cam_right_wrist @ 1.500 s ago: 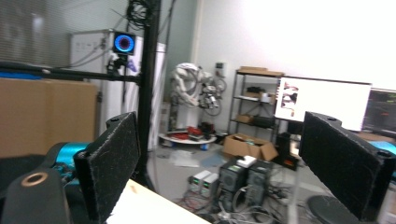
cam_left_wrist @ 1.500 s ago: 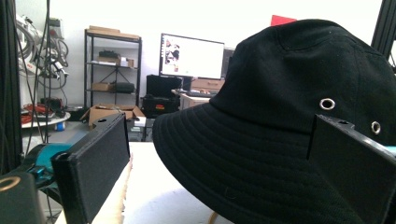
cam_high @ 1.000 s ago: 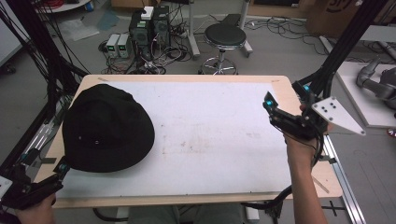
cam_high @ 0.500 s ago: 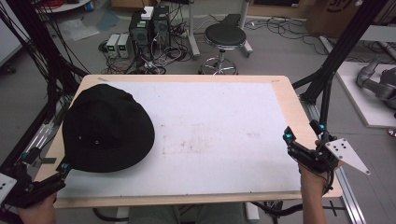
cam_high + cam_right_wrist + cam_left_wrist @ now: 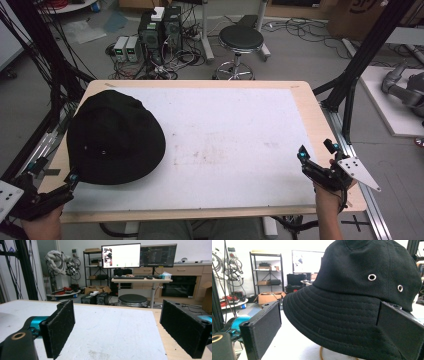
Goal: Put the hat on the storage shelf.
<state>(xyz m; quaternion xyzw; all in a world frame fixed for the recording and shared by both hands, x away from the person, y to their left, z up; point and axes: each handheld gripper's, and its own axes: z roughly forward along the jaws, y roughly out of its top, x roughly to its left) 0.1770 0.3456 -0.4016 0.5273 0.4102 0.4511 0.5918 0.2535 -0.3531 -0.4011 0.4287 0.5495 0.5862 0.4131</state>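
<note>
- Black hat (image 5: 116,137) sitting crown-up on the left side of the table (image 5: 235,130), brim hanging a bit over the left edge.
- Left gripper (image 5: 52,192) parked at the near-left corner, just off the hat's near brim, pointing at it.
- From the left gripper view: jaws spread wide, hat (image 5: 362,297) right in front and partly between them. Right jaw overlaps the brim in the shot, left jaw well clear with table showing in the gap. No squeeze visible, brim not pinched or creased there. Can't really tell if that right jaw actually touches the fabric.
- Two metal eyelets (image 5: 372,277) showing on the side of the crown, rows of stitching around the brim.
- Right gripper (image 5: 317,159) down at the near-right corner, low over the table edge, well apart from the hat.
- From the right gripper view: jaws wide, nothing between them, just bare white tabletop (image 5: 110,332) and the wooden rim on the right.
- Grey three-cornered plate (image 5: 356,169) sticking out past the right table edge.
- Middle of the table bare apart from some faint scuffs.
- Background stuff: round stool (image 5: 241,39) past the far edge, a couple of computer boxes (image 5: 160,27) on the floor with a tangle of cables, monitors (image 5: 121,255) on a desk in the right gripper view.
- Hands (image 5: 330,202) coming in from the near edge on both sides.
</note>
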